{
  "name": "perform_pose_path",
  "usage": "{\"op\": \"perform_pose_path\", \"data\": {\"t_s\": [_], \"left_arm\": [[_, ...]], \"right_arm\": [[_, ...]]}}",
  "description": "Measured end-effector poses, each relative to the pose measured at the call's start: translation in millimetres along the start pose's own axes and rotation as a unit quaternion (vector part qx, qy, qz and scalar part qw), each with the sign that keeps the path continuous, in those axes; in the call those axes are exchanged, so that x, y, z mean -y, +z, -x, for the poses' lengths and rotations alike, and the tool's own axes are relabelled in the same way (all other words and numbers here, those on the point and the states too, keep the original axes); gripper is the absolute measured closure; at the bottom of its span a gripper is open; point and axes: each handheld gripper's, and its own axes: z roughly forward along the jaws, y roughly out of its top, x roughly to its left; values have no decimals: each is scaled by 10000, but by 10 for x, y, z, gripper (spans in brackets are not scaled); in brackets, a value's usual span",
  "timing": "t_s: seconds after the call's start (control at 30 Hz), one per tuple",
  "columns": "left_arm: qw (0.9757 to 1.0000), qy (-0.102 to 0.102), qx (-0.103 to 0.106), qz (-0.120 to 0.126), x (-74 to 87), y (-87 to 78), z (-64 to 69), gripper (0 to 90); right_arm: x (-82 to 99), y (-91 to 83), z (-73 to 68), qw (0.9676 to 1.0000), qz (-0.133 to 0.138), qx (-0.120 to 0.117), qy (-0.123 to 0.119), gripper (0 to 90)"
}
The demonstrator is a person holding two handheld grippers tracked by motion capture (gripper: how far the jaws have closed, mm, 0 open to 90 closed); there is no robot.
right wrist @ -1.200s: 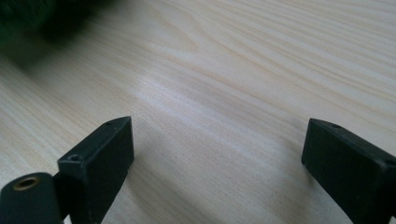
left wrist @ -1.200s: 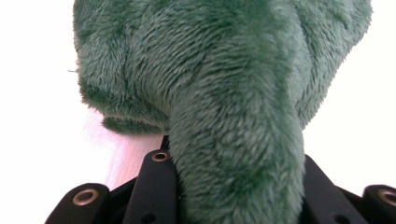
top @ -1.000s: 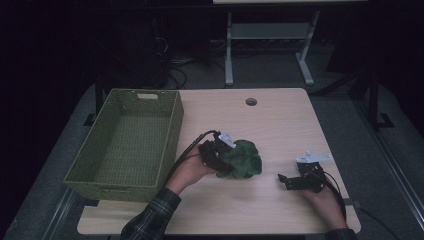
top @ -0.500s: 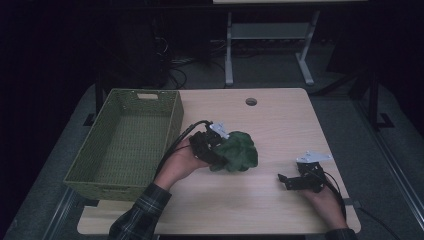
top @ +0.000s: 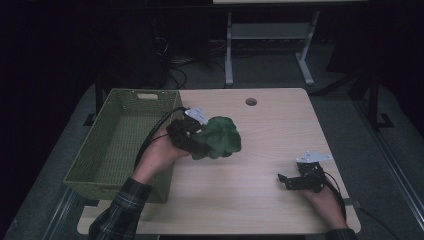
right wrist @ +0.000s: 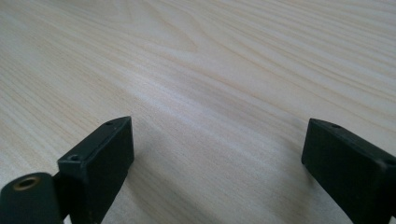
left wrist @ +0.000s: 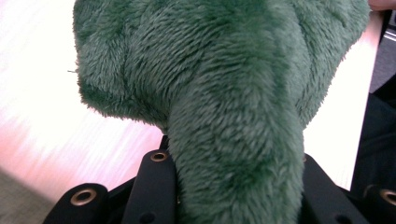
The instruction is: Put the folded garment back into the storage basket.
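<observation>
While the high view takes in the whole counter, each gripper view gives close detail it can't:

Left gripper [top: 192, 137]: clamped on the green plush toy [top: 217, 137]; held above the counter [top: 260, 130], just right of the basket's right wall.
Plush, high view: rounded, lobed shape, dark green, sticks out to the right of the left gripper; seems clear of the wood.
Plush, left gripper view: fuzzy pile seen close up [left wrist: 224, 93]; one thick lobe runs down between the two black jaws, pressed on both sides. Pale counter blurred behind it.
Left hand [top: 160, 152]: wrapped round the gripper body, plaid sleeve [top: 120, 210] below, cable looping over the basket rim.
Basket [top: 107, 150]: green woven, rectangular, at the counter's left side; inside looks bare from above.
Right gripper [top: 287, 181]: low at the counter's right front, well apart from plush & basket, jaws pointing left.
Right gripper view: jaws spread wide, nothing between them; bare wood grain [right wrist: 210, 70] under & ahead.
Grey plate [top: 313, 157]: on top of the right gripper, seen from above.
Counter hole [top: 251, 102]: round grommet near the far edge.
</observation>
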Motion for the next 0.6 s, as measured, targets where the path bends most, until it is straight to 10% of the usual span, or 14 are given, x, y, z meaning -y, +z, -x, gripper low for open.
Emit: {"op": "perform_pose_path", "data": {"t_s": [0.6], "left_arm": [[9955, -610, -721, 128, 402, -573, -297, 684]], "right_arm": [[0, 1, 0, 10000, 3, 1, -1, 88]]}}
